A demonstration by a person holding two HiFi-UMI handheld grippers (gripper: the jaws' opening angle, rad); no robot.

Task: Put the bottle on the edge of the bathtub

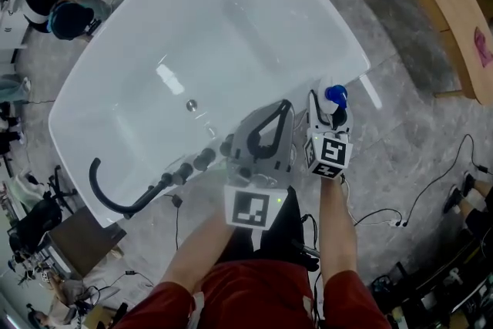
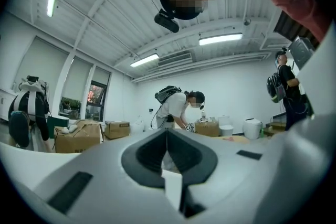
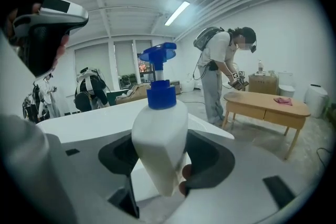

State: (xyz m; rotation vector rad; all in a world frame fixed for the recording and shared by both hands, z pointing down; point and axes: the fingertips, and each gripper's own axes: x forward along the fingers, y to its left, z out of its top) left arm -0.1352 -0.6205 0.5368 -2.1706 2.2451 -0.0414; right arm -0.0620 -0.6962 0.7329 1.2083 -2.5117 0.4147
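White plastic fills the space between the jaws of the right gripper [image 3: 160,178]. They stand wide and press on the lower body of the bottle [image 3: 160,131], which leans a little to one side in the grip. The left gripper [image 2: 167,136] has its jaws drawn together with nothing between them. It sits just beside the right one at the near rim of the bathtub [image 1: 348,50], close to its corner. As far as we can tell, the bottle is not yet set down.

We judge the landing to be the main danger. The rim looks narrow, rounded and glossy, so a bottle released while leaning could tip, then slide into the basin or drop to the floor [image 1: 400,158]. The grip is low on a body that appears to narrow there, and smooth plastic may slip or pivot between the pads. The closed left gripper is near enough to knock it.

The bottle is matte white with sloping shoulders, and its bright blue pump head [image 1: 336,95] makes it top-heavy, we think. The tub is hard, shiny white, broad with rounded corners. It has a small metal drain [image 1: 191,105] and a black curved hose [image 1: 102,199] at its near edge. The floor is grey, marbled stone.
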